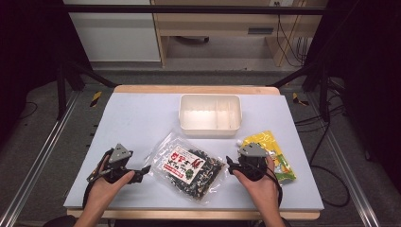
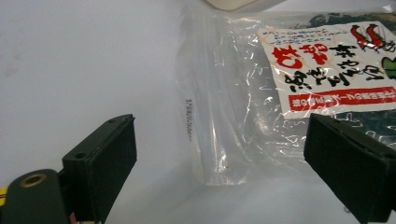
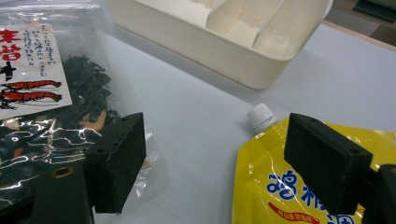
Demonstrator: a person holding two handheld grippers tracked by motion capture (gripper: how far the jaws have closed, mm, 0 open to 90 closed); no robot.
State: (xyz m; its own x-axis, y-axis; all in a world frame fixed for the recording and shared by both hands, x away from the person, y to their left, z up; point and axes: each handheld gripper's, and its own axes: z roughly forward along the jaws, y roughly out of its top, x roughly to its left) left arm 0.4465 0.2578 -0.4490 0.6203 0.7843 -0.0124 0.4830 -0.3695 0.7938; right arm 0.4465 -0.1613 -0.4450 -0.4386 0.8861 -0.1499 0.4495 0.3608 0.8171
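A clear bag of dark dried seaweed (image 1: 189,168) with a white and red label lies at the front middle of the table. My left gripper (image 1: 142,171) sits at its left, pointing right. In the left gripper view the jaws of my left gripper (image 2: 219,135) stand open, and the bag's clear edge (image 2: 210,116) lies between them without being pressed. A yellow spouted pouch (image 1: 274,153) lies at the right. My right gripper (image 1: 243,158) rests between bag and pouch. In the right gripper view, bare table shows between the wide-apart jaws of the right gripper (image 3: 215,130), with the bag (image 3: 46,93) left and the pouch (image 3: 261,186) right.
A cream divided container (image 1: 210,115) stands open behind the bag, near the table's middle; its wall (image 3: 224,60) is just ahead of the right gripper. The pale mat (image 1: 137,118) covers the table. A person's hands hold both grippers from the front edge.
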